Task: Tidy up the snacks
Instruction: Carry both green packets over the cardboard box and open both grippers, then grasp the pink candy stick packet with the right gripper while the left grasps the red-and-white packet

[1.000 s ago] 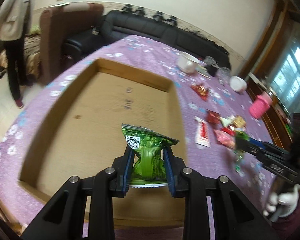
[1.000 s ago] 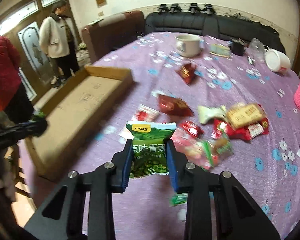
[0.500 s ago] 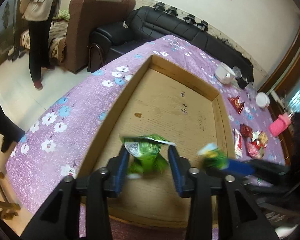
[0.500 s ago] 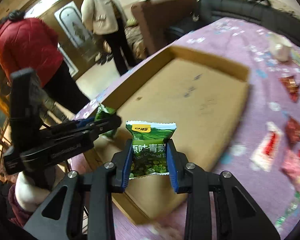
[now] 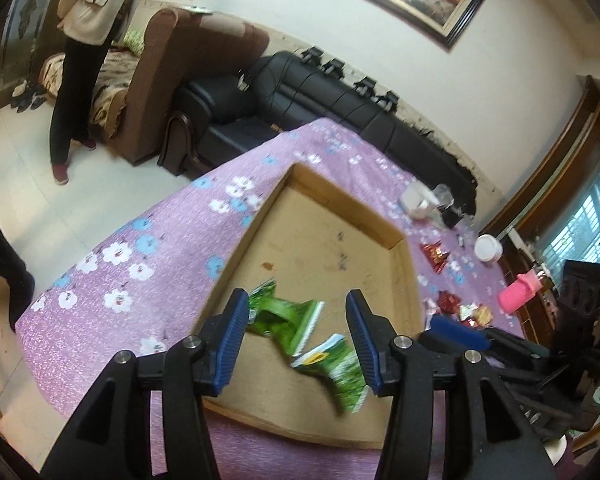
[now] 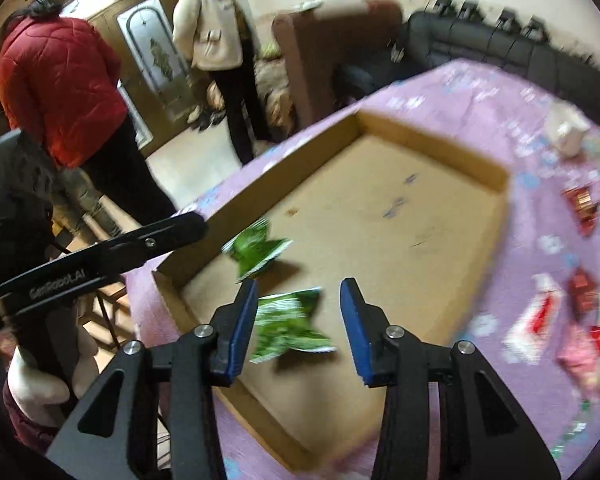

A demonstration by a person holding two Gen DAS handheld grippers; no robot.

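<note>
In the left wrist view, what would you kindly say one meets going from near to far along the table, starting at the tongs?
Left tongs, open → two green snack packets → cardboard tray far wall → white mug → black sofa.

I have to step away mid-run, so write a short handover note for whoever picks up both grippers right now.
Left gripper: open, holds nothing.
Right gripper: open, holds nothing.
Both are over the near end of the cardboard tray.
Done: two green snack packets are in the tray's near corner.
Left: red and other snack packets lie loose on the purple tablecloth, right of the tray.
</note>
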